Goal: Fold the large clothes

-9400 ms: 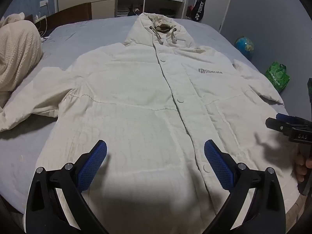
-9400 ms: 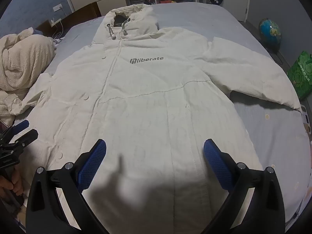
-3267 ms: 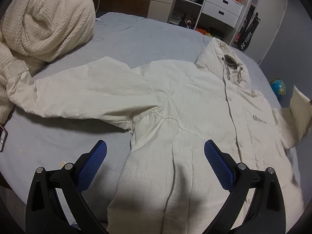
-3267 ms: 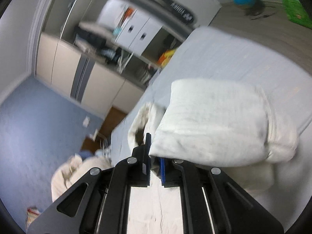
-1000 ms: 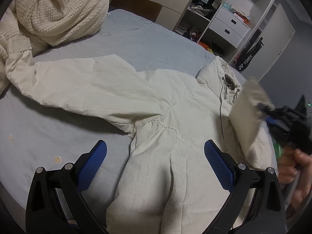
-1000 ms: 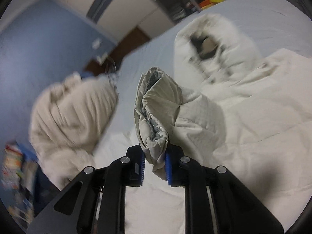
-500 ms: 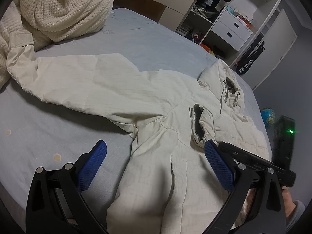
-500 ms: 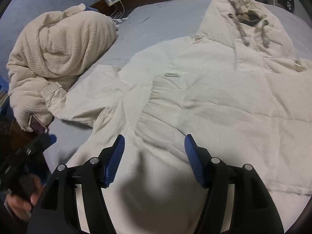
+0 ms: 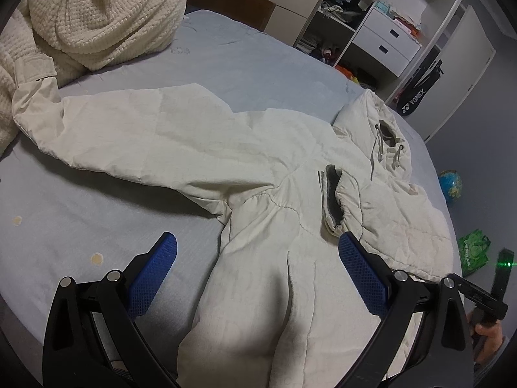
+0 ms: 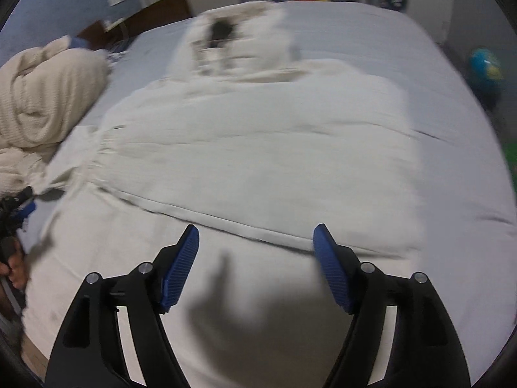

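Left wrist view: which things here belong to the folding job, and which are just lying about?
Job:
white hooded jacket
folded-in sleeve cuff
spread sleeve
left gripper
right gripper

Lying about:
knitted blanket
globe
green bag
racket bag

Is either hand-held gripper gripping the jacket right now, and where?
No. The left hand-held gripper and right hand-held gripper are both open above the jacket, holding nothing.

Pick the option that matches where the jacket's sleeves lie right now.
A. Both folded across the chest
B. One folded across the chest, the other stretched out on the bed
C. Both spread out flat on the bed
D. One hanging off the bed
B: one sleeve's cuff lies on the jacket chest, while the other sleeve stretches out over the bed.
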A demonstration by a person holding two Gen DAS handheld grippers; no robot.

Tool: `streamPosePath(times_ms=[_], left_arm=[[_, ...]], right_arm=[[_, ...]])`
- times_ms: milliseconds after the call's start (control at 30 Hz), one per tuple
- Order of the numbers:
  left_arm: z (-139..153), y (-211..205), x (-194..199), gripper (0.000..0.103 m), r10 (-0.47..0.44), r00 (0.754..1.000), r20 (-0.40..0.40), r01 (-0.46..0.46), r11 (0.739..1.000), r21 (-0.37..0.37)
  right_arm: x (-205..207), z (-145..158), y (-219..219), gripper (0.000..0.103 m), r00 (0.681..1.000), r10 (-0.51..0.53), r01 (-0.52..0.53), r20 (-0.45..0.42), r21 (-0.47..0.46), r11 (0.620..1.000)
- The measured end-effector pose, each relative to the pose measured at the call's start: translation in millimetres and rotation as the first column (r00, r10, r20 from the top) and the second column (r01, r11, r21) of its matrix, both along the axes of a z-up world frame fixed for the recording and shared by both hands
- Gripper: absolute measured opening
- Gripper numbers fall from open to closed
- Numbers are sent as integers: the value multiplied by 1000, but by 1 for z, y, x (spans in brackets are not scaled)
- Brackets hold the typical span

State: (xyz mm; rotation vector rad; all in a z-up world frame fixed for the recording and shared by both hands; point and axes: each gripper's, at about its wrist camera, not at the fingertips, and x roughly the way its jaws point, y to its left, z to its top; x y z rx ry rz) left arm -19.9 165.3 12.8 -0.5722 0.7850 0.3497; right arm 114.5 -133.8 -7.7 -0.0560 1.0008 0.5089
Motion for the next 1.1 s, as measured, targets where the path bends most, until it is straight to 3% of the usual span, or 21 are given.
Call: streamPosePath(times_ms=[333,500,567,667,733,867,1100], left_arm=[[-7,-6,9,96,8,995,-103,-4,999,45],[-9,-2,8,96,20,993,-113,-16,999,34],[-8,5,4,96,41,995,-94,-40,999,10],[-5,29,-3,96,105,991,-79,-108,993,-44],[-1,46,-7,96,148,986,-75,-151,988,-41],[-1,93,-18,96,239,963,-126,-241,971,-1],[-31,193,-66,96,452,874,-178,-467,883,-54]], right_arm=[[-18,-12,-92,75,985,-172,171,-24,-36,985],[-39,-23,-99,79,981,-191,189,-26,-53,981],[-42,-29,-95,79,979,-200,196,-29,-105,975],[-44,-28,-90,79,979,-206,203,-3,-143,969],[-43,-30,-87,79,981,-196,193,3,-166,967],[-43,-29,-87,79,980,-197,195,5,-169,966],[-44,-30,-87,79,979,-206,202,-3,-178,963]])
